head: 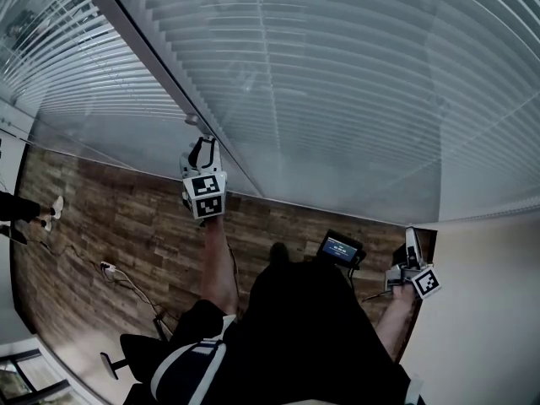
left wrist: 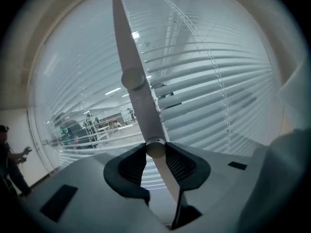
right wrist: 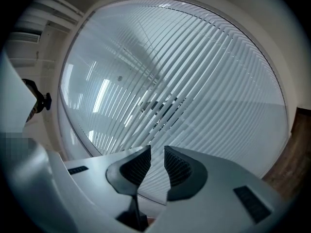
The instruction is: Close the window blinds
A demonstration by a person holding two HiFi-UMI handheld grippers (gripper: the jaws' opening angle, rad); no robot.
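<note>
White slatted blinds (head: 337, 83) cover the window ahead of me; a second set (head: 51, 57) hangs to the left of a dark frame post. My left gripper (head: 201, 148) is raised to the foot of that post. In the left gripper view the grey tilt wand (left wrist: 141, 106) runs down between the jaws, and the left gripper (left wrist: 155, 150) is shut on its round lower end. The slats (left wrist: 218, 81) there are partly tilted. My right gripper (head: 411, 241) hangs low at the right, away from the blinds. Its jaws (right wrist: 157, 161) stand slightly apart with nothing between them, facing the slats (right wrist: 194, 72).
Wood flooring (head: 126, 218) lies below the window, with a cable and plug block (head: 110, 269) on it. A small lit screen (head: 340, 249) sits at my chest. A plain wall (head: 489, 310) bounds the right. A person (left wrist: 7, 154) stands at the far left.
</note>
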